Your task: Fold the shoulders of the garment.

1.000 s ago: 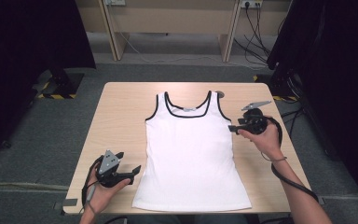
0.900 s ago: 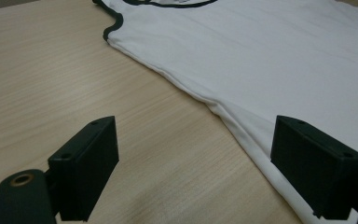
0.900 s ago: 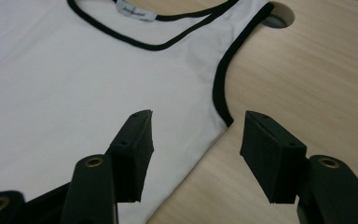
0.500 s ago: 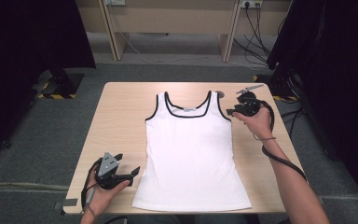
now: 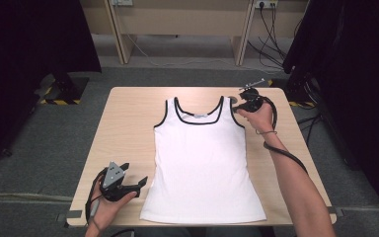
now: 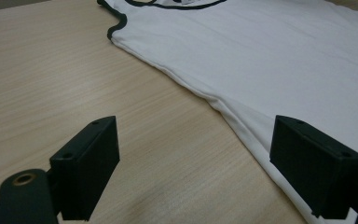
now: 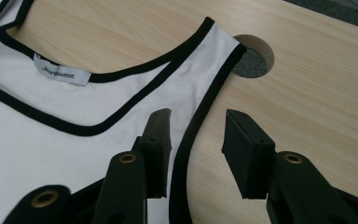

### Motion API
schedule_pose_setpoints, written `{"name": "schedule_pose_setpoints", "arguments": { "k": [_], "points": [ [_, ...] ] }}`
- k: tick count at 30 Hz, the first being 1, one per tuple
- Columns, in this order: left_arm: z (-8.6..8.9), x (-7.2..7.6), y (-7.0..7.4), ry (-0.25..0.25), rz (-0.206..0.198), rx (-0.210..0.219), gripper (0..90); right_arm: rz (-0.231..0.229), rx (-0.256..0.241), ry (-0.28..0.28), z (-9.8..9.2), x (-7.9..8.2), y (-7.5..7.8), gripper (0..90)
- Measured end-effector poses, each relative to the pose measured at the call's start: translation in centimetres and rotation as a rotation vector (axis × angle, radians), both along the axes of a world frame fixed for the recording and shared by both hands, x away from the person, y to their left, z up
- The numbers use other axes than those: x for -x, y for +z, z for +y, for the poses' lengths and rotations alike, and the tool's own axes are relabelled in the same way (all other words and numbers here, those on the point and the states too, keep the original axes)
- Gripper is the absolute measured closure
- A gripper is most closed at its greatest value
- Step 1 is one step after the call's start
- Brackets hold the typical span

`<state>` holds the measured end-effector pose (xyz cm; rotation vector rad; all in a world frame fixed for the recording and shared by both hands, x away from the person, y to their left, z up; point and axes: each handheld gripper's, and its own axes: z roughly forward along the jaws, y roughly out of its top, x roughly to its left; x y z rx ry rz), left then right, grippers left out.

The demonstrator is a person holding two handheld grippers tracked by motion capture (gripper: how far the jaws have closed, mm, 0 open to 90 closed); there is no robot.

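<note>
Tank top (image 7: 98, 116) strap btwn right tongs (image 7: 196, 140).

White tank top (image 5: 205, 163) with black trim, on pale woodgrain table (image 5: 128, 123).

Even overhead light, table (image 5: 128, 123) bright, surroundings dark. Shadows soft and faint. Gripper views: near jaws slightly blurred, far cloth soft.

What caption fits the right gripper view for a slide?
Open right gripper straddling the black-trimmed strap of a white tank top beside the table's cable hole.
</note>
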<state>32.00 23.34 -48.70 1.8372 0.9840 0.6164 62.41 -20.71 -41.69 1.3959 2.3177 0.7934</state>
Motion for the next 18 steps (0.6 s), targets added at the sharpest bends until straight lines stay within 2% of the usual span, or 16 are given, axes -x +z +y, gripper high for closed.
{"name": "schedule_pose_setpoints", "arguments": {
  "k": [1, 3, 4, 8, 9, 11, 13, 18],
  "points": [
    [0.0, 0.0, 0.0, 0.000, 0.000, 0.000, 14.6, 0.017, 0.014, -0.015, 0.3, -0.6, -0.7, 63.8],
    [0.0, 0.0, 0.0, -0.001, -0.002, 0.000, 14.6, 0.017, 0.014, -0.015, 0.3, -0.6, -0.7, 65.5],
    [0.0, 0.0, 0.0, -0.001, 0.001, 0.005, 14.6, 0.038, 0.041, -0.027, 0.7, -1.0, -1.4, 66.5],
    [0.0, 0.0, 0.0, -0.002, 0.000, 0.001, 14.6, 0.048, 0.045, -0.032, 0.8, -1.2, -1.9, 66.5],
    [0.0, 0.0, 0.0, -0.002, 0.000, 0.001, 14.6, 0.060, 0.048, -0.039, 1.1, -1.5, -2.5, 66.5],
    [0.0, 0.0, 0.0, -0.003, -0.002, -0.004, 14.6, 0.060, 0.048, -0.039, 1.1, -1.5, -2.5, 66.9],
    [0.0, 0.0, 0.0, -0.004, -0.003, -0.005, 14.6, 0.072, 0.053, -0.043, 1.4, -1.6, -3.1, 66.9],
    [-0.1, 0.0, 0.0, -0.005, -0.005, -0.005, 14.6, 0.060, 0.067, -0.035, 1.8, -1.6, -3.4, 70.1]
  ]
}}
